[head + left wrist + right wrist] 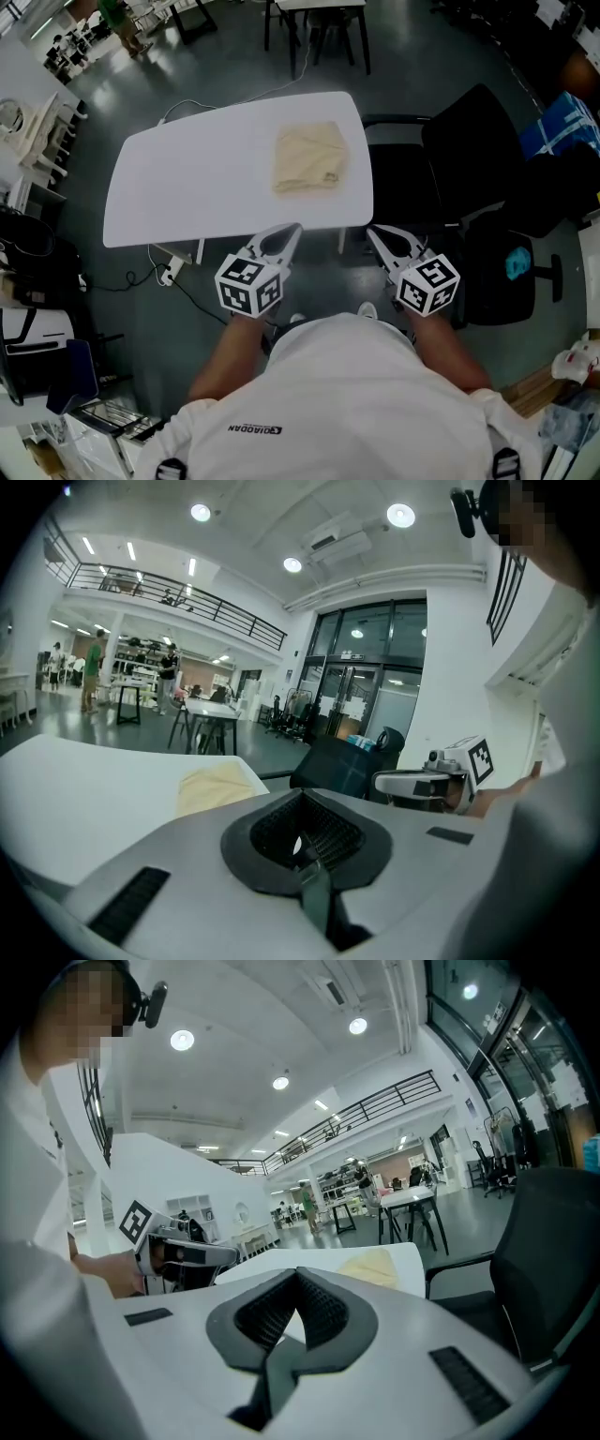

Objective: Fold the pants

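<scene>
Across the white table (187, 187) the cream pants (309, 157) lie bundled, likely soft and floppy, so I'd pinch their near corners; my left gripper (289, 232) and right gripper (378, 236) are clenched, empty.

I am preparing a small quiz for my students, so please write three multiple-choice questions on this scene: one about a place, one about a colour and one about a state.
1. Where do the folded pants lie?
A) on the white table
B) in a basket
C) over a hanger

2. What colour are the pants?
A) dark blue
B) pale yellow
C) red

3. How do the jaws of the left gripper stand?
A) closed on the pants
B) wide apart
C) together, with nothing between them

Answers:
1 A: the head view shows them on the tabletop, toward its right side.
2 B: they look cream-yellow in every view.
3 C: the left gripper view shows the pads meeting, away from the pants.
</scene>
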`<state>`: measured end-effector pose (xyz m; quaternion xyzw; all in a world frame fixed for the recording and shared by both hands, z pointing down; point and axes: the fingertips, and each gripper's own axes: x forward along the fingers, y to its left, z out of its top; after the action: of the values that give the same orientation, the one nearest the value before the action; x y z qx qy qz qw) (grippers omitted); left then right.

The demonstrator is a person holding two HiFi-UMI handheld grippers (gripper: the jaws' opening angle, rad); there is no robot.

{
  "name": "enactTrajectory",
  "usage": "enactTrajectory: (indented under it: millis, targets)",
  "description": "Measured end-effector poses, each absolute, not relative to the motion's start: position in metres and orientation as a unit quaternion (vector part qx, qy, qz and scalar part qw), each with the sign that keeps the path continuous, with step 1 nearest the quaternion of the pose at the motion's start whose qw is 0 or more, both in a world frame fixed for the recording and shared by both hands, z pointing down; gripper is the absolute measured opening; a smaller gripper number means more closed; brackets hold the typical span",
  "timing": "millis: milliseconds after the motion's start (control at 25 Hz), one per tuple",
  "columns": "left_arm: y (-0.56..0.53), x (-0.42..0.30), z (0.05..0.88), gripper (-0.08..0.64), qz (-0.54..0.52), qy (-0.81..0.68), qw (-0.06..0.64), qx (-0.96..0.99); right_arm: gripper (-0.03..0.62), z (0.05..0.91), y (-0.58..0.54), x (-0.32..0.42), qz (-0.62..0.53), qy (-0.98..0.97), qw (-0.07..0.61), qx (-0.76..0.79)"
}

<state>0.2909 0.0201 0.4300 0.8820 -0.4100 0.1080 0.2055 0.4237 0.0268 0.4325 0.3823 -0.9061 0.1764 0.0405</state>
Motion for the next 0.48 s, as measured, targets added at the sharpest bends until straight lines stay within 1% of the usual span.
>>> enactTrajectory:
  millis: [480]
  targets:
    - [0.0266,0.2971,0.4255,0.028,0.117,-0.408,0.193,0.885,0.017,0.4306,0.0326,0.4248,0.174,-0.908,0.033,0.379]
